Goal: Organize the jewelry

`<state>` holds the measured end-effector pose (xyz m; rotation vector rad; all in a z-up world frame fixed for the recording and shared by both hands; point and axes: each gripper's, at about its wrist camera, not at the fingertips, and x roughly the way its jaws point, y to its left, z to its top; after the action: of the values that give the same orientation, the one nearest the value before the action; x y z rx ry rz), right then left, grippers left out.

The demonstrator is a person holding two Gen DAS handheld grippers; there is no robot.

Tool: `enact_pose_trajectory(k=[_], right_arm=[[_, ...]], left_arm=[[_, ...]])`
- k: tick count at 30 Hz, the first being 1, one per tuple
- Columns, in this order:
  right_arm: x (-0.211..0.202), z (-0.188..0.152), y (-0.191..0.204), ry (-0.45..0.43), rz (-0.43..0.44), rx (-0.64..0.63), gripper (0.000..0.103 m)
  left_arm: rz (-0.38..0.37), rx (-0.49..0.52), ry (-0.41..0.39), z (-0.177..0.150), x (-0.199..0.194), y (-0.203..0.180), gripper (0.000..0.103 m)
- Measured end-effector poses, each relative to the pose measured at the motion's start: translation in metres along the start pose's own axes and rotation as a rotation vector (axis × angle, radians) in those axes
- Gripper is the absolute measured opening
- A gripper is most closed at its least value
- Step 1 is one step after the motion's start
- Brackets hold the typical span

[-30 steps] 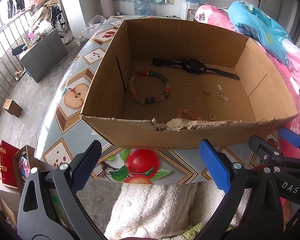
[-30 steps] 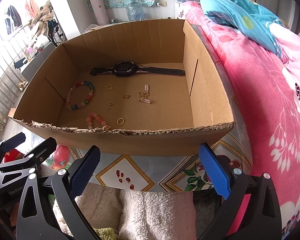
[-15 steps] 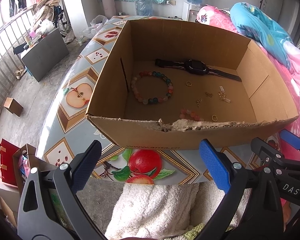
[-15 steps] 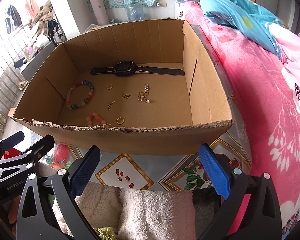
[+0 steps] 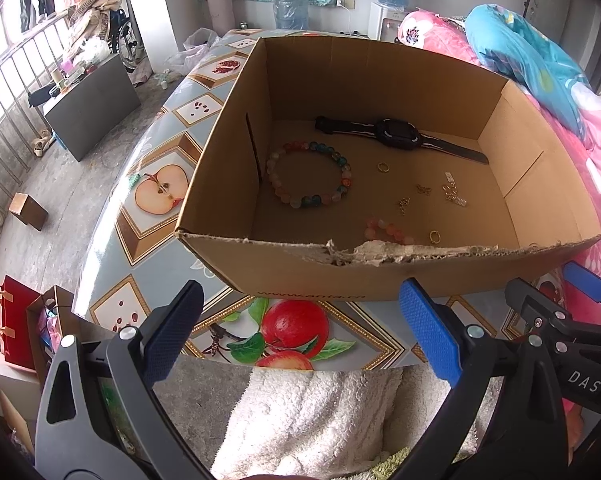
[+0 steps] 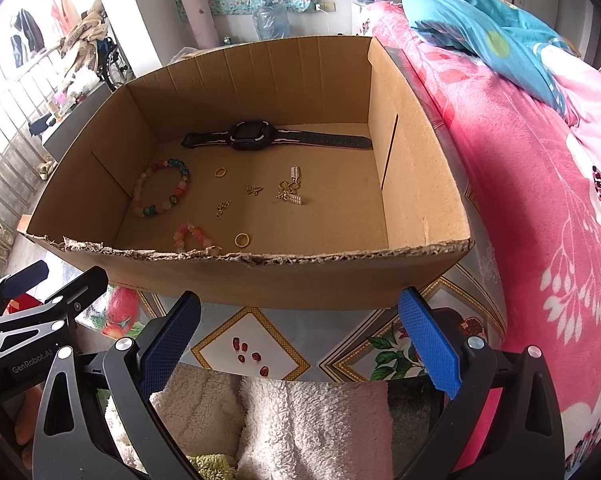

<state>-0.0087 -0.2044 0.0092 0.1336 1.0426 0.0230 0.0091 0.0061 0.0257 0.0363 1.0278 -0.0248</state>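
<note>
Right wrist view: the jewelry lies loose on the floor of an open cardboard box (image 6: 284,280). A black watch (image 6: 252,136) stretches along the far wall; a multicoloured bead bracelet (image 6: 161,193) lies by the left wall, a smaller pink bead bracelet (image 6: 188,235) and a gold ring (image 6: 241,239) near the torn front edge, and small gold pendants (image 6: 290,191) in the middle. The box stands on a fruit-patterned table (image 5: 148,160), near its front edge. Both the right gripper (image 6: 300,340) and left gripper (image 5: 300,336) hover just before the box, jaws spread wide and empty.
</note>
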Motion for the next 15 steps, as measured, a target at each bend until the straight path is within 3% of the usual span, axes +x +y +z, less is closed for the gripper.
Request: enact_pose_trajectory(k=[15], right_arm=[[-0.0004,-0.0004,0.0001,-0.005,-0.003,0.001,0.096]], left_arm=[[0.005,0.003,-0.003,-0.0007,0.0008,-0.0003,0.095]])
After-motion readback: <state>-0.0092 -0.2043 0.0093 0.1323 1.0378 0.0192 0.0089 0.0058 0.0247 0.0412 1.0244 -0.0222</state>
